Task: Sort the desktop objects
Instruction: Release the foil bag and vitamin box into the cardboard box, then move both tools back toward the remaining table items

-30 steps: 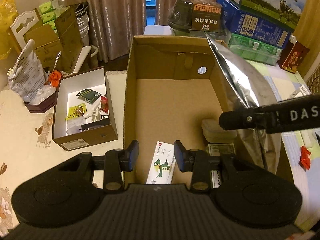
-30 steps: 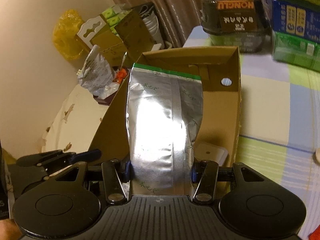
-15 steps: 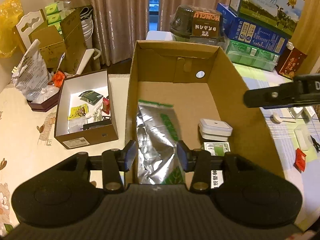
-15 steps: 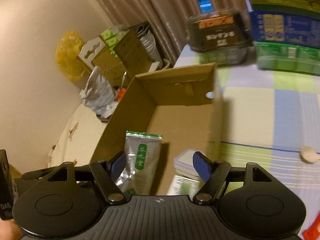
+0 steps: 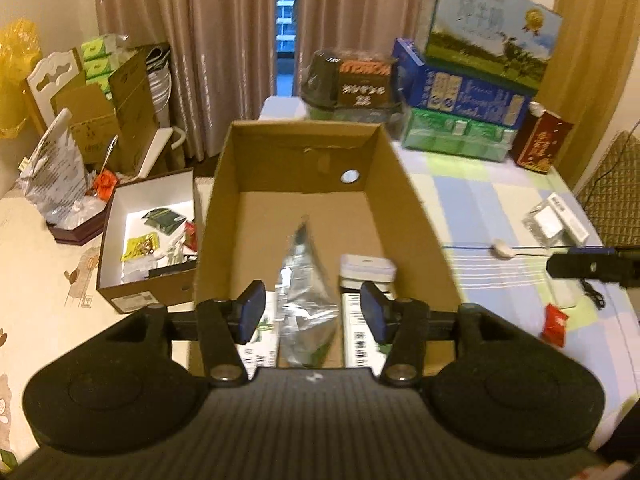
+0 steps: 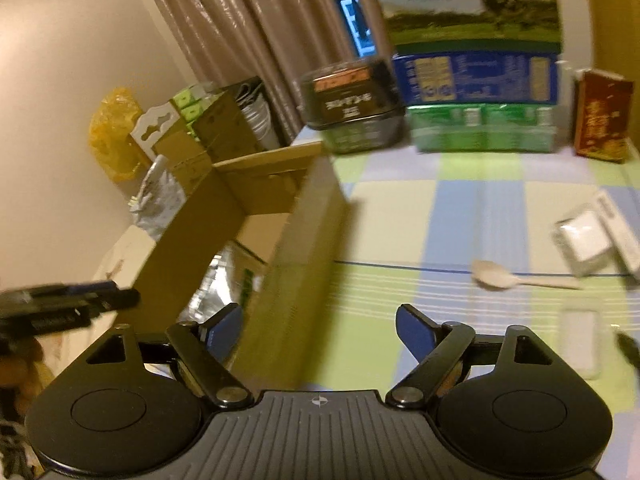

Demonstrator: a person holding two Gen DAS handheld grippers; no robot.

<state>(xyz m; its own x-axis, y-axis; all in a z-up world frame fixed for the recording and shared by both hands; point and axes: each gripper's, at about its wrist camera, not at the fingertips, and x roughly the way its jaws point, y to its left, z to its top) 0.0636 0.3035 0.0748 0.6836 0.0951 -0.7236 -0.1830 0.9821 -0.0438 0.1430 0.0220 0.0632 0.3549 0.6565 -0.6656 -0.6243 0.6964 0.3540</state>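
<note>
A big open cardboard box (image 5: 416, 216) stands in the middle of the table. In it lie a crumpled silver foil pouch (image 5: 304, 280), a white lidded container (image 5: 366, 266) and printed paper cartons at the near end. My left gripper (image 5: 313, 308) hangs over the box's near end. Its jaws are opening, and nothing is pressed between them. My right gripper (image 6: 318, 326) hovers over the box's right wall (image 6: 304, 248) and the checked cloth. Its jaws are opening wide and hold nothing. The pouch (image 6: 216, 284) shows down inside the box.
A small white-lined box (image 5: 144, 296) of oddments stands left of the big box. Stacked cartons (image 5: 472, 92) line the back. On the cloth to the right lie a pale spoon (image 6: 492, 276), a clear plastic case (image 6: 584, 244) and a red packet (image 5: 554, 320).
The right gripper let go of the silver pouch, which dropped into the box, then swung off to the right and opened wide. The left gripper drew back, rose and opened.
</note>
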